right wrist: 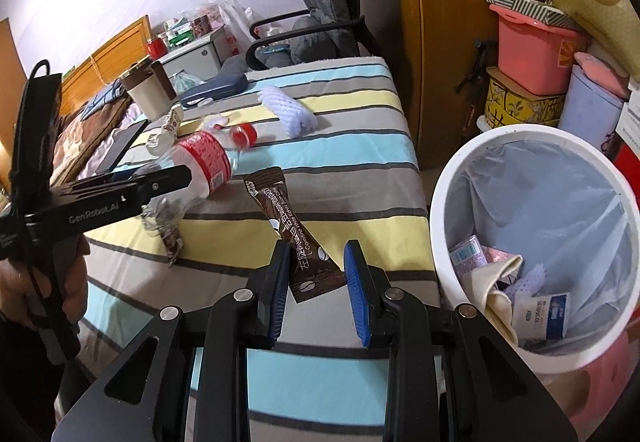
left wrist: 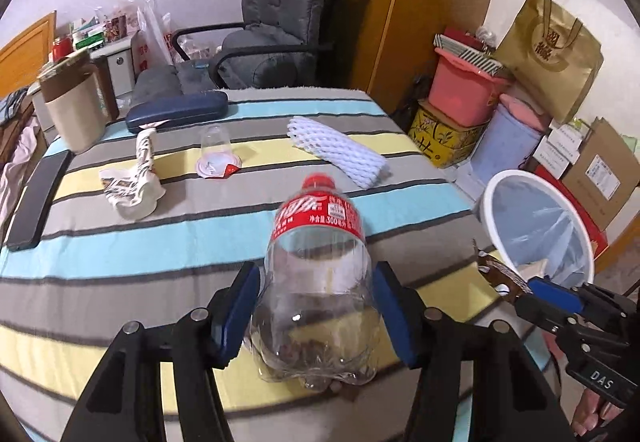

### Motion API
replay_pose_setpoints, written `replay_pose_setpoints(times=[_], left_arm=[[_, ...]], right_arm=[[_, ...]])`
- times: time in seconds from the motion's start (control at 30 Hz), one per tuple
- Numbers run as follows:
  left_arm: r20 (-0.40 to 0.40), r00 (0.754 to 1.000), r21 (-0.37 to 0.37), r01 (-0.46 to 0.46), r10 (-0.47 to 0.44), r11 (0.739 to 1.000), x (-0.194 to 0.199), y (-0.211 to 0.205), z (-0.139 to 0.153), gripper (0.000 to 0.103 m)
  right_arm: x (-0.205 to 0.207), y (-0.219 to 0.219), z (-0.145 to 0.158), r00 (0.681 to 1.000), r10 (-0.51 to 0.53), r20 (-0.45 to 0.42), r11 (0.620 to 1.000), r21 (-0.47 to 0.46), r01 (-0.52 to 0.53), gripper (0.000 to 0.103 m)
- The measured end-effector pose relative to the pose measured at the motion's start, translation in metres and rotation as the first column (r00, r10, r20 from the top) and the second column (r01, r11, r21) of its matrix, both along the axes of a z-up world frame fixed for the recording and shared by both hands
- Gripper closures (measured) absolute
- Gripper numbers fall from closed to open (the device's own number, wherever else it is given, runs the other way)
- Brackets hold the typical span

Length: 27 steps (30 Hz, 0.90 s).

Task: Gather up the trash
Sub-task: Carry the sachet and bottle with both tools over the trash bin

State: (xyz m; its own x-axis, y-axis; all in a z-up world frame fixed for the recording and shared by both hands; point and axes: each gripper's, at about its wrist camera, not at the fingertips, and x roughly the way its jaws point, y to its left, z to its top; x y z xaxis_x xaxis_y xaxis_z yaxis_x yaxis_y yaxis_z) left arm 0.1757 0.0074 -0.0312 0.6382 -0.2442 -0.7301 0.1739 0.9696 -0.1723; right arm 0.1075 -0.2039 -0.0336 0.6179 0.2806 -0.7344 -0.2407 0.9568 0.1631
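— So why hold both at once?
— Left gripper (left wrist: 316, 316) clamps the empty cola bottle (left wrist: 316, 282), right gripper (right wrist: 316, 290) pinches the brown coffee sachet (right wrist: 298, 238), both above the bed's (right wrist: 340, 146) right edge beside the white bin (right wrist: 460, 170): probably one trip.

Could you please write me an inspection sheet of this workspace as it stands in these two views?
Surface: striped bedspread, lying flat.
Job's things: empty cola bottle; brown coffee sachet; white foam net, clear cup and crumpled wrapper lying on the bedspread; lined white trash bin beside the bed, already holding packets.
Clutter: dark phone, blue glasses case, beige mug.
Grippers: left gripper shut on the bottle; right gripper with the sachet between its pads, contact unclear.
Cables: nothing seen.
Surroundings: grey office chair, stacked boxes, gold gift bag.
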Motion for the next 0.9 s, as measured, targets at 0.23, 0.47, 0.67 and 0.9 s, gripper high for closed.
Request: replay_pose_setpoints(times=[0.23,0.47,0.67,0.9], left_arm=[[0.038,0.999,-0.016,-0.008,0.008,1.000,-0.028,0.003,0.015,0.045],[0.060,0.998,-0.008,-0.022,0.022,1.000,-0.030,0.006,0.023,0.045],[0.078,0.997,-0.010,-0.021,0.022,1.000,-0.027,0.005,0.032,0.046],[0.093,0.996,-0.017,-0.005,0.006,1.000,-0.024,-0.001,0.039,0.046]], right_arm=[[-0.011,0.000,0.008,1.000,0.003,0.026,1.000,-0.001,-0.003,0.073],[-0.013,-0.005,0.012,0.999,-0.015,0.041,1.000,-0.001,0.015,0.073],[-0.015,-0.009,0.014,0.998,-0.030,0.053,1.000,0.001,0.030,0.073],[-0.015,-0.018,0.017,0.997,-0.054,0.062,0.999,0.006,0.053,0.073]])
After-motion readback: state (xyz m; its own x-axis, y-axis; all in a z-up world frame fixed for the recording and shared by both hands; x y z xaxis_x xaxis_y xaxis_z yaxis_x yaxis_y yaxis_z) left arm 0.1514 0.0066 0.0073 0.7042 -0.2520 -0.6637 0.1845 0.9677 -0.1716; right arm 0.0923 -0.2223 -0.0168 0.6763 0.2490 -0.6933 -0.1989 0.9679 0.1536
